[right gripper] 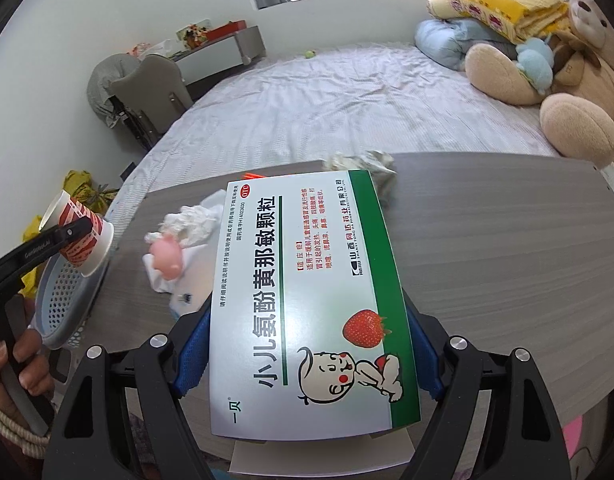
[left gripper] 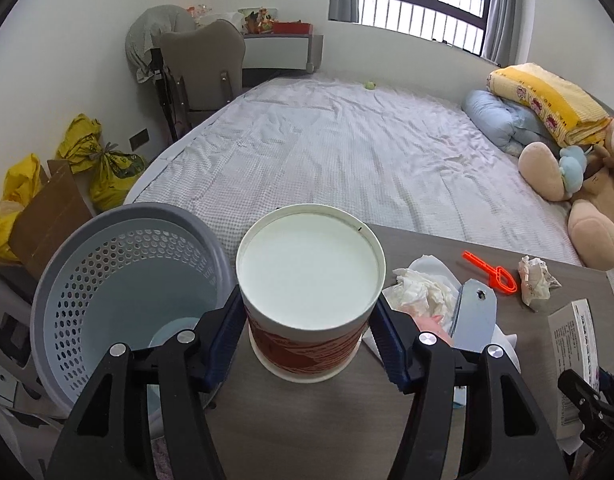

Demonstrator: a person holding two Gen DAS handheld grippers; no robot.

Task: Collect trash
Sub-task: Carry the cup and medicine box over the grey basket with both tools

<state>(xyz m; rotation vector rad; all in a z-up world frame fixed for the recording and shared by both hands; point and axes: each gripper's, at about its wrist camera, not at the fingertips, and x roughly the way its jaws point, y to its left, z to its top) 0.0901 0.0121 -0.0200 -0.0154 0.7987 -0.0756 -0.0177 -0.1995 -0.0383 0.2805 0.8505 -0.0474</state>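
My left gripper is shut on a red-and-white paper cup, held upside down with its white base facing the camera, just right of the grey perforated waste basket. The cup also shows in the right wrist view, above the basket's rim. My right gripper is shut on a white and green medicine box above the grey table. Crumpled white tissue, an orange plastic piece and a crumpled wrapper lie on the table.
A pink object lies on the tissue. A bed lies beyond the table, with pillows and a teddy bear. Yellow bags and cardboard stand by the left wall.
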